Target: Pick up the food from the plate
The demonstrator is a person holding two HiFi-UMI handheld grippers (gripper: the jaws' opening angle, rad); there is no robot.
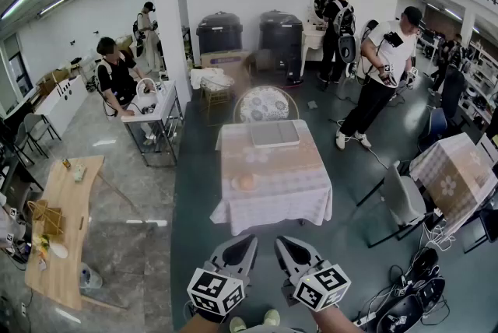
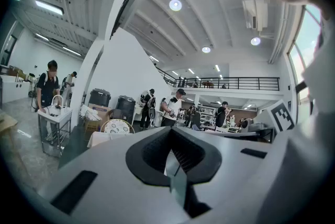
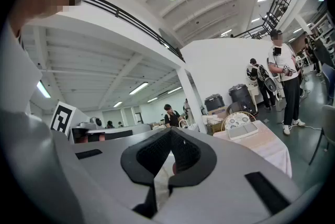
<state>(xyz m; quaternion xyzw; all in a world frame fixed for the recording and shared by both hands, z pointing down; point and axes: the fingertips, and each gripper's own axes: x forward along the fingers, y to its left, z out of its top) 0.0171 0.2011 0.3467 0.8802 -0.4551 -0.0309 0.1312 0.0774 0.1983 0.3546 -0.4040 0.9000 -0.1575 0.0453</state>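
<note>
Food [image 1: 246, 182] sat on the plate [image 1: 236, 185] well away, and the left gripper [image 1: 246, 243] and right gripper [image 1: 283, 244] were closed and empty, so stepping closer and opening seemed next.

The head view looks steeply down from well back, with the left gripper [image 1: 247, 243] and right gripper [image 1: 285, 243] at its bottom edge and the surface [image 1: 272, 176] ahead. Both gripper views tilt up toward the ceiling, far from the surface. All three views share the surface and the chair [image 1: 264, 103].

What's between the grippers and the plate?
Head view: just dark floor, then tablecloth up to the plate. Nothing else.
</note>
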